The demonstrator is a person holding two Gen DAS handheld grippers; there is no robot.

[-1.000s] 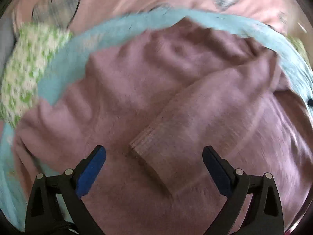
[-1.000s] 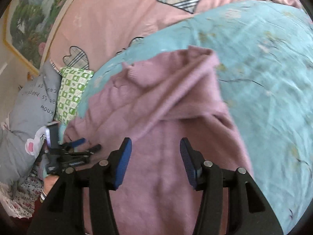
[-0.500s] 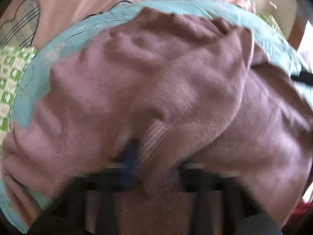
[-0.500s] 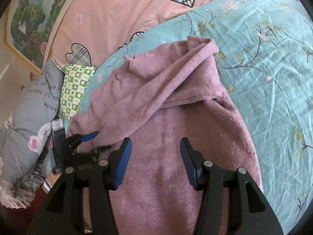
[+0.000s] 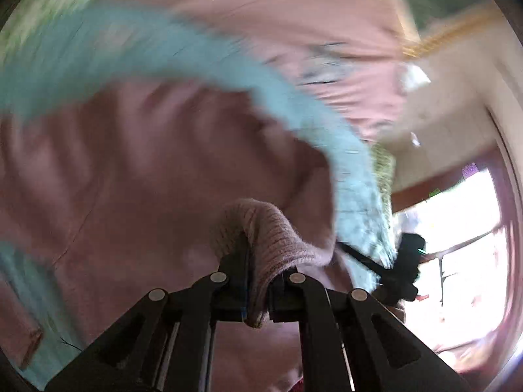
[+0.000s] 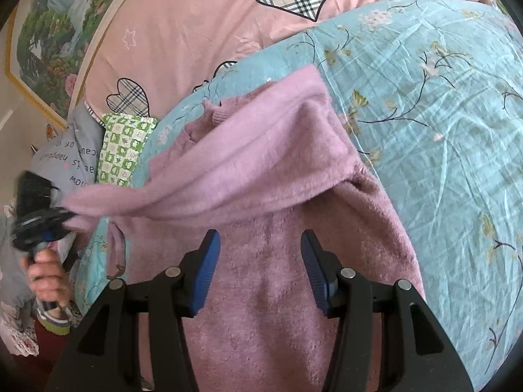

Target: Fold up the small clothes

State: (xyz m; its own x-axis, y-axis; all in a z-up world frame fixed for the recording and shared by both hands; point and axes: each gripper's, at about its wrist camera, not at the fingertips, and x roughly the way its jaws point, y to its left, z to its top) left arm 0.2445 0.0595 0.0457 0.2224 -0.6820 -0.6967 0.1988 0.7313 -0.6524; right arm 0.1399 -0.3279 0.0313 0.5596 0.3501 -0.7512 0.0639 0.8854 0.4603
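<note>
Mauve knit sweater [image 6: 281, 261] lies on the bed, body flat on the teal floral sheet [image 6: 441, 130], near the sheet's left edge. One sleeve [image 6: 228, 176] is stretched taut off the body toward that edge. Left gripper [image 5: 258, 281] is clamped on the ribbed cuff [image 5: 264, 238], likely to carry the sleeve for a fold. Right gripper [image 6: 258, 271] hovers above the sweater's body, jaws half apart, nothing between them; probably waiting to pin the cloth.
</note>
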